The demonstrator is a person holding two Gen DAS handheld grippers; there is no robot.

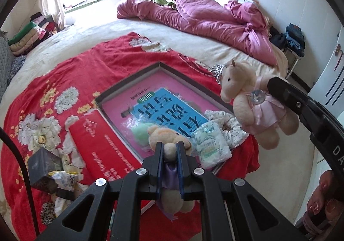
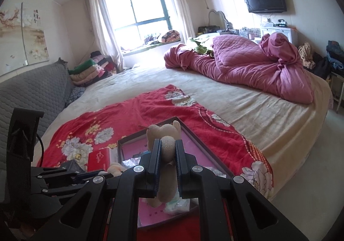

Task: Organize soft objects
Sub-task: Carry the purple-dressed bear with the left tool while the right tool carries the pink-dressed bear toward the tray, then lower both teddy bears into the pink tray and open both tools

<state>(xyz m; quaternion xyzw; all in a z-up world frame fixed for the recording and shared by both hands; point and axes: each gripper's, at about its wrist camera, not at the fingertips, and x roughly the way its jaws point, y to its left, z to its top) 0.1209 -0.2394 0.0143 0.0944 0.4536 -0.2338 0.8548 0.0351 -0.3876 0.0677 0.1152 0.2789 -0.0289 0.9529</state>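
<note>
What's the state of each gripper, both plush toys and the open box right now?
left gripper: shut on small bear
small bear: pinched between the fingers, above the box
right gripper: shut on plush in pink dress
plush in pink dress: held off the bed, beside the box
box: open, lying on the red blanket; holds a blue-covered booklet and soft packets
red lid: off, lying beside the box

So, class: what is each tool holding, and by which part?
The left tool grips a small tan bear around its body. The right tool grips a cream plush horse in a pink dress by its body.
</note>
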